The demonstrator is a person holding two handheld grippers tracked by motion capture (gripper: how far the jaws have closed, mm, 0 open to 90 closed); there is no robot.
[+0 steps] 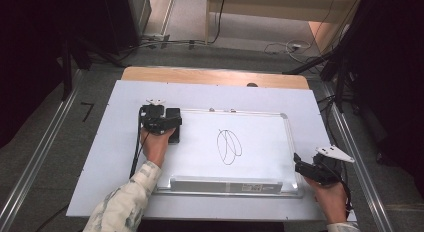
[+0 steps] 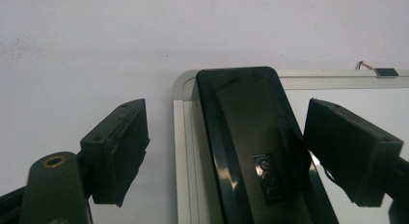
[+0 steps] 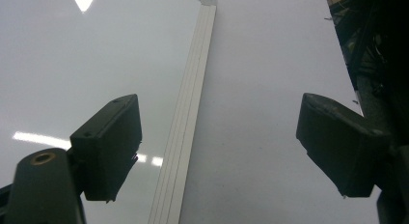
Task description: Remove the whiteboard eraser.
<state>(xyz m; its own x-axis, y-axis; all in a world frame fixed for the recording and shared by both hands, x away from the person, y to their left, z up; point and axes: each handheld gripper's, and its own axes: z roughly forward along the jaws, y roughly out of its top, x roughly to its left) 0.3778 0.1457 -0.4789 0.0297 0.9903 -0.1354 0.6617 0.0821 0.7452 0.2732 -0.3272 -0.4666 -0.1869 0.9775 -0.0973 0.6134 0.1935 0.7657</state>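
Left claw (image 2: 226, 151): jaws apart, straddling one black eraser (image 2: 251, 137) at the far-left corner of one whiteboard (image 1: 260, 142). Right claw (image 3: 219, 147): jaws apart, empty, over the board's right edge. One scribble (image 1: 228, 146) mid-board. One table (image 1: 110, 157).

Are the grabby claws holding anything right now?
No. The left gripper is open, its jaws on either side of the black eraser on the whiteboard, not squeezing it yet. The right gripper is open and empty.
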